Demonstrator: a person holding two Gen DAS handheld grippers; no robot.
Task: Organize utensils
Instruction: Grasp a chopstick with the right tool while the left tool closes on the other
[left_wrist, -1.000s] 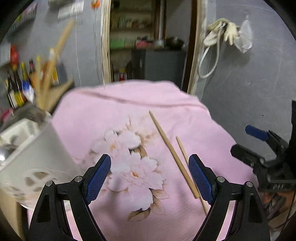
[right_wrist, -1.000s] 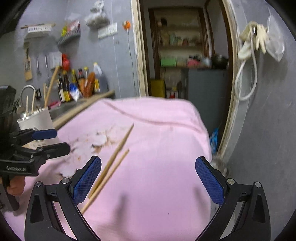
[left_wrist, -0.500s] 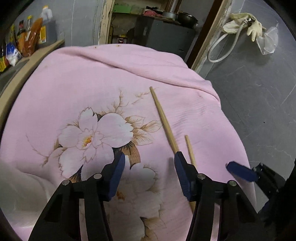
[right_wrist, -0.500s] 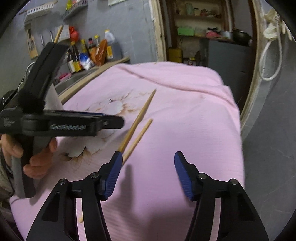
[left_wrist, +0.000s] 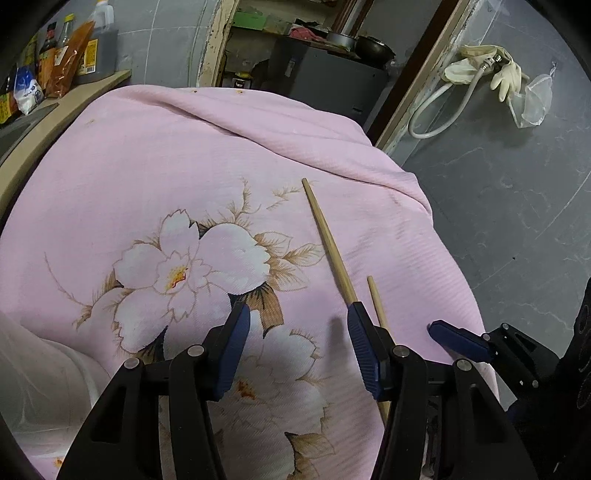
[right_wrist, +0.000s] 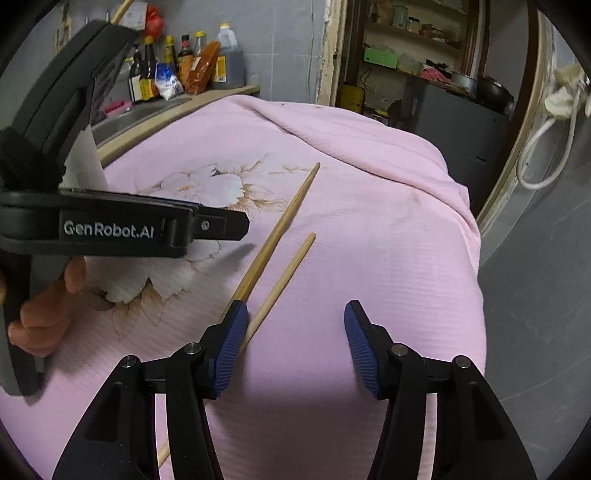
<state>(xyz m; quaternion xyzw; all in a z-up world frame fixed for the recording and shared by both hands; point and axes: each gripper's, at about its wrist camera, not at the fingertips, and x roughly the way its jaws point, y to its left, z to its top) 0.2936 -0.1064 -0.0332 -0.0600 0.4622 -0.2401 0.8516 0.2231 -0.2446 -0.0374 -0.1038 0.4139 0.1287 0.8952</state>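
Two wooden chopsticks lie side by side on the pink flowered cloth (left_wrist: 147, 166): a long one (left_wrist: 328, 243) (right_wrist: 280, 225) and a shorter one (left_wrist: 376, 299) (right_wrist: 286, 278). My left gripper (left_wrist: 297, 343) is open and empty, low over the cloth; its right finger covers the long chopstick's near part. My right gripper (right_wrist: 291, 339) is open and empty, its left finger over the near ends of both chopsticks. The left gripper's body (right_wrist: 110, 229) shows in the right wrist view, and a right gripper pad (left_wrist: 458, 339) shows in the left wrist view.
A white utensil holder (left_wrist: 33, 387) (right_wrist: 86, 162) stands at the left edge of the cloth. Sauce bottles (right_wrist: 184, 70) and a sink counter (right_wrist: 147, 114) are at the back left. A grey wall with a hose and gloves (left_wrist: 480, 77) is on the right, past the cloth's edge.
Both grippers have dropped toward the chopsticks and narrowed their jaws from wide open. The left view turned away from the utensil holder toward the cloth.
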